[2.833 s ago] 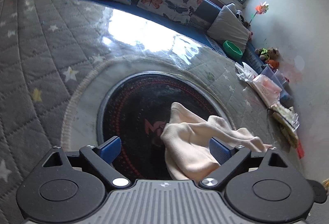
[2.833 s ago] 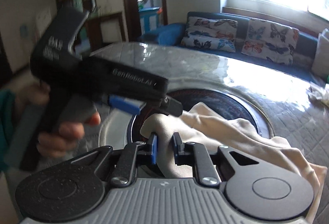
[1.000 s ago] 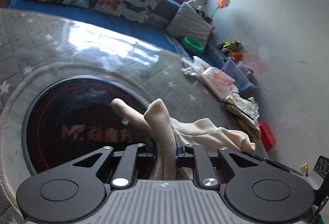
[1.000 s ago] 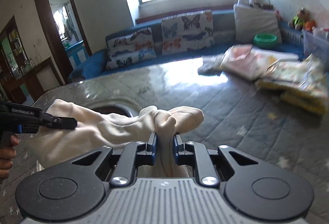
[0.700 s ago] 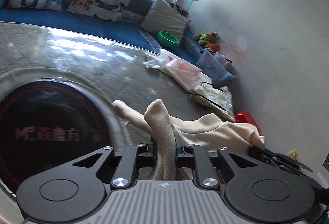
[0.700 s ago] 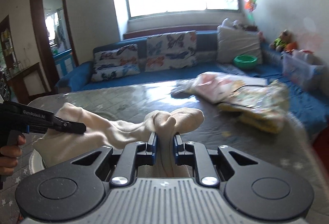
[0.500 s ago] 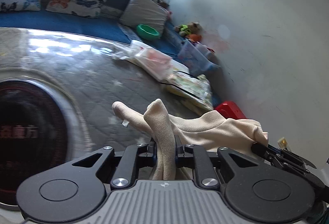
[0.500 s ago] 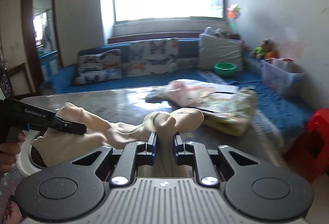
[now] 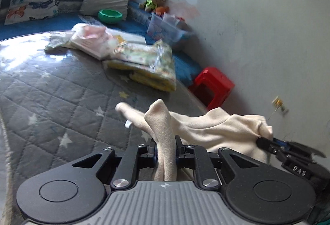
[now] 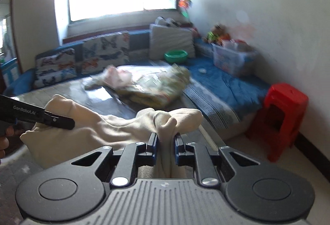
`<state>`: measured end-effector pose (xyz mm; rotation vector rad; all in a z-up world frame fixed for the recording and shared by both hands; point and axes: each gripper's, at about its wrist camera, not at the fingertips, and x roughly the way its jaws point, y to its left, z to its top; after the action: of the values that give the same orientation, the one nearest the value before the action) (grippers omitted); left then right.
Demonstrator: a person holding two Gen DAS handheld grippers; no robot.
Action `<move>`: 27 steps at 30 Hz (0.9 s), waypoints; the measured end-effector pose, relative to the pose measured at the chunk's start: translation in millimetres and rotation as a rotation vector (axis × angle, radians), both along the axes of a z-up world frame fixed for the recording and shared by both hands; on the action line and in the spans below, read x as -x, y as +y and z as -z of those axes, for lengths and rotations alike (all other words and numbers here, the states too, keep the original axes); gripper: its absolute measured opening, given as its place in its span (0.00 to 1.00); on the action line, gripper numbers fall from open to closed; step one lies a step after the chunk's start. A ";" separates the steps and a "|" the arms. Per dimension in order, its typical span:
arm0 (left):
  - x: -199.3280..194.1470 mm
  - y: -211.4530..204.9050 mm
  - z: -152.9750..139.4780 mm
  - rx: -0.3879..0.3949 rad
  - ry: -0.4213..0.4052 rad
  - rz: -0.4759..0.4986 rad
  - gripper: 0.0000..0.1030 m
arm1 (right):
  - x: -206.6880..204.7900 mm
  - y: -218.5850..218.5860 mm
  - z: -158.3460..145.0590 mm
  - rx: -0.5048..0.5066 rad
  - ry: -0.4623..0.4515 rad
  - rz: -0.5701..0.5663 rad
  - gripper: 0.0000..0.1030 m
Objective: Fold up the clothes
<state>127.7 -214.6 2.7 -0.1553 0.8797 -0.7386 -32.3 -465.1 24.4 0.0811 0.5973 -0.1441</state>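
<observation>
Both grippers hold one cream fleece garment [image 9: 222, 130] off the grey quilted star-pattern worktop [image 9: 61, 101]. Left gripper [image 9: 166, 148] has its jaws narrowed onto a bunched fold that stands up between them. Right gripper [image 10: 165, 141] is likewise pinched on another gathered fold of the same cloth. The garment spans sideways between the two, its long axis running from one gripper to the other, sagging a little in the middle. In the right wrist view the left gripper grips the far left end; in the left wrist view the right gripper clamps the far right end. Neither hand looks nearer the worktop. Beyond lie a blurred pile of folded patterned clothes [image 10: 156, 86], a blue couch with butterfly cushions [image 10: 86, 60], a clear storage box [image 10: 233, 60], a red plastic stool [image 10: 282, 117] and a green bowl [image 10: 176, 55].
</observation>
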 end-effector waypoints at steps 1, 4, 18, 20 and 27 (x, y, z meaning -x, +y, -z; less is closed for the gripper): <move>-0.8 -5.2 7.3 -0.025 0.011 0.000 0.21 | -0.5 -4.9 9.3 -0.006 0.024 0.015 0.18; -2.2 -13.0 24.7 -0.097 0.016 -0.013 0.32 | 0.0 -16.2 36.9 0.015 0.083 0.060 0.19; 2.3 -47.2 13.2 -0.137 -0.113 0.047 0.29 | -47.5 4.3 54.5 -0.017 0.072 -0.065 0.19; -1.8 -51.2 13.4 -0.133 -0.118 0.052 0.29 | -60.7 9.7 61.0 -0.023 0.084 -0.083 0.19; -3.2 -56.6 5.8 -0.114 -0.163 0.071 0.29 | -82.9 16.3 81.2 0.012 0.077 -0.077 0.23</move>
<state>130.9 -271.3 -3.1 0.0372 0.7720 -0.7546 50.6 -448.8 -56.7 0.0407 0.6754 -0.0768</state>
